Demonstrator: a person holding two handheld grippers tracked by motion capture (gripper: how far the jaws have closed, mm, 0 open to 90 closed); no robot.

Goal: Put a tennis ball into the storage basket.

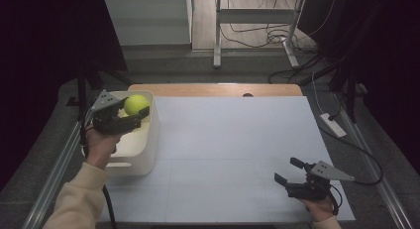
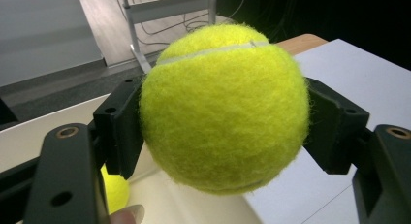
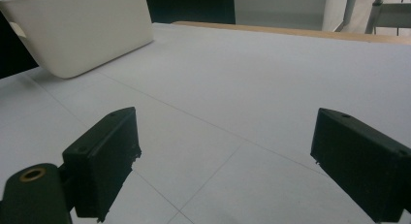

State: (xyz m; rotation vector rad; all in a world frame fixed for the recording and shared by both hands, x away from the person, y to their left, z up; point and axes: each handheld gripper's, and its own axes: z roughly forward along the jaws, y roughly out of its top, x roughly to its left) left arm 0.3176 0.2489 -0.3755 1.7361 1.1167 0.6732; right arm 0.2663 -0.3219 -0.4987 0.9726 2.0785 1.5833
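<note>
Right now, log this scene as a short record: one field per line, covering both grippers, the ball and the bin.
left gripper: shut on the tennis ball, held over the bin
tennis ball: yellow-green, clamped between the two jaws, clear of the bin floor
second ball: yellow-green, partly seen low in the bin
bin: white plastic, at the table's left edge
right gripper: open, nothing between the jaws, low over the table's near right part
table: white top with a wooden strip along the far edge
</note>
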